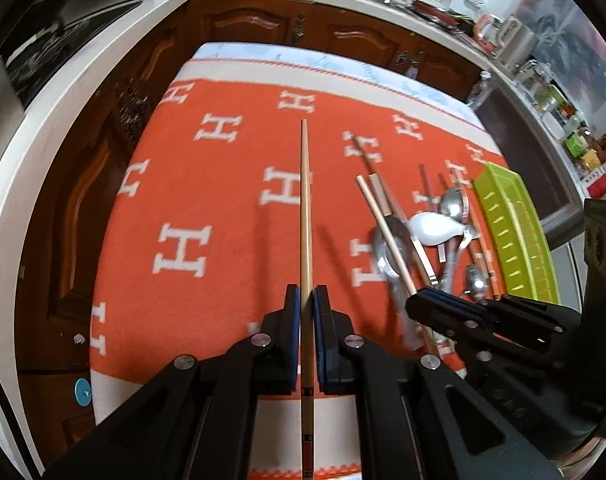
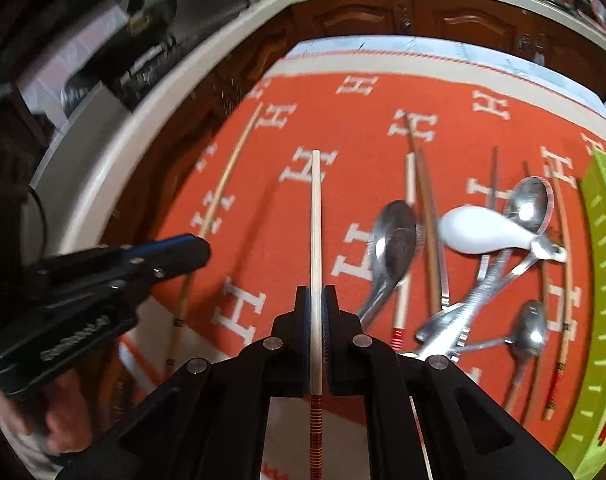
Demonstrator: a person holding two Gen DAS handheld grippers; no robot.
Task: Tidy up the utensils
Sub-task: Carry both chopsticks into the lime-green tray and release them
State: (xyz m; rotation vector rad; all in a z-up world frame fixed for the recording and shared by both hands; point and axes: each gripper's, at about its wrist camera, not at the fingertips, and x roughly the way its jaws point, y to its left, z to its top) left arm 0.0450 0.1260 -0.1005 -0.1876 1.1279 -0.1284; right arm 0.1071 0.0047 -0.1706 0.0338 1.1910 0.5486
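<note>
My left gripper [image 1: 306, 296] is shut on a tan wooden chopstick [image 1: 305, 208] that points straight ahead above the orange cloth. My right gripper [image 2: 316, 296] is shut on a pale chopstick [image 2: 315, 232] with a red-banded end. The right gripper also shows in the left wrist view [image 1: 435, 300], and the left gripper in the right wrist view [image 2: 183, 248]. A pile of utensils lies on the cloth to the right: metal spoons [image 2: 395, 240], a white ceramic spoon [image 2: 483, 232] and more chopsticks [image 2: 427, 208]. A lime-green tray [image 1: 515, 236] stands at the far right.
The table is covered by an orange cloth with white H letters [image 1: 223, 184]. Dark wooden cabinets [image 1: 263, 24] under a white counter curve round the far and left sides. Jars and containers [image 1: 551, 96] crowd the counter at the right.
</note>
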